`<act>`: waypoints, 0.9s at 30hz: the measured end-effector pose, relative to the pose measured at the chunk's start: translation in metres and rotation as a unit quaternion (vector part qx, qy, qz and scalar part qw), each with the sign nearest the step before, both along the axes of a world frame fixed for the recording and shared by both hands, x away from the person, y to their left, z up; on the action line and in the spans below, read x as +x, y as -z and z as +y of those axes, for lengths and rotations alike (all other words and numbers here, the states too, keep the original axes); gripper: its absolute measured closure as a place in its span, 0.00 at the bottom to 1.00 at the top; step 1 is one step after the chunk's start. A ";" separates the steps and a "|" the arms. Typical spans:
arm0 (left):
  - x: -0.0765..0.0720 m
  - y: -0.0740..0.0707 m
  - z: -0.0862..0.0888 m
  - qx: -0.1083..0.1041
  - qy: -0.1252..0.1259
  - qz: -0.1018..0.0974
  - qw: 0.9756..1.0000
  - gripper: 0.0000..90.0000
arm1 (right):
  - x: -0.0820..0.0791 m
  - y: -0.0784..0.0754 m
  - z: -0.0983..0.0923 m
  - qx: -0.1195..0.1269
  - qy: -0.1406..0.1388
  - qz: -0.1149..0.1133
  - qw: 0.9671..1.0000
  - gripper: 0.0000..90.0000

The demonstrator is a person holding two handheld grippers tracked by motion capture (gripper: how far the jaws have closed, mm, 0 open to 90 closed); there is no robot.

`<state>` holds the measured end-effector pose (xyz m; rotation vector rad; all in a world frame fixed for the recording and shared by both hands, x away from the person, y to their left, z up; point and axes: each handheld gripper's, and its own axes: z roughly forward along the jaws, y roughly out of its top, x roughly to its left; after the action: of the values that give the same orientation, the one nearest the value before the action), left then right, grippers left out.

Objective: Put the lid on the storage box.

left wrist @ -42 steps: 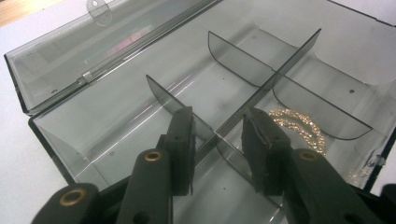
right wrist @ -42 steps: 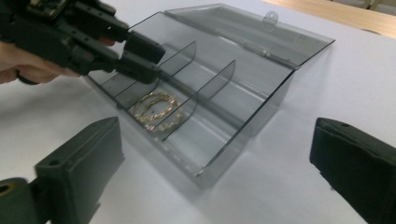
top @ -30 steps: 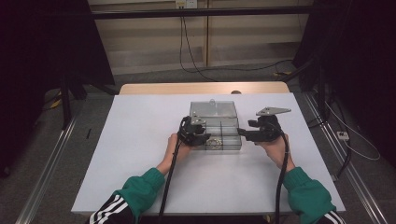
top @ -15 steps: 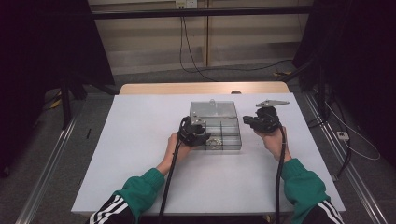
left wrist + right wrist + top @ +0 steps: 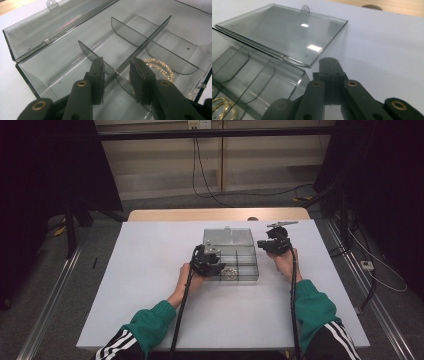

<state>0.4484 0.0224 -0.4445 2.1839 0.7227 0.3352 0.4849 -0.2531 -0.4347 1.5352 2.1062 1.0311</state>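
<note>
Clearly, the left gripper [image 5: 210,261] sat at the near left corner of the clear plastic box [image 5: 231,251], its jaws partly open and straddling a divider [image 5: 110,68] without pinching it. A gold chain [image 5: 160,67] lay coiled in the near compartment just to the right. Behind stood the raised lid [image 5: 284,33], leaning back on its hinge. Farther right, the right gripper [image 5: 272,244] hovered just beside the box's right edge, its jaws having just snapped together with nothing between them. A careless nudge there could have slid the light box or dropped the lid. Open table [image 5: 150,270] lay wide on both sides.
</note>
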 end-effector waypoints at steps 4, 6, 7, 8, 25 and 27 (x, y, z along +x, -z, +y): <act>0.000 0.000 0.000 -0.001 0.001 -0.001 1.000 0.72 | 0.011 0.010 0.003 -0.001 0.009 0.014 1.000 1.00; 0.000 0.000 0.000 -0.001 0.001 -0.001 1.000 0.72 | 0.015 0.013 0.005 -0.002 0.009 0.016 1.000 1.00; 0.000 0.000 0.000 0.000 0.001 -0.001 1.000 0.72 | 0.017 0.015 0.006 -0.005 0.010 0.016 1.000 1.00; 0.000 0.000 0.000 0.000 0.001 -0.001 1.000 0.72 | 0.020 0.017 0.008 -0.005 0.009 0.021 1.000 1.00; 0.000 0.000 0.000 -0.001 0.003 -0.002 1.000 0.72 | 0.042 0.025 0.014 0.012 0.030 0.026 0.999 1.00; -0.001 0.000 0.000 0.001 0.000 -0.005 1.000 0.72 | 0.043 0.024 0.014 0.015 0.032 0.027 0.999 1.00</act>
<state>0.4478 0.0225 -0.4446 2.1835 0.7184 0.3468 0.5280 -0.2394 -0.4588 1.6520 2.0710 1.0152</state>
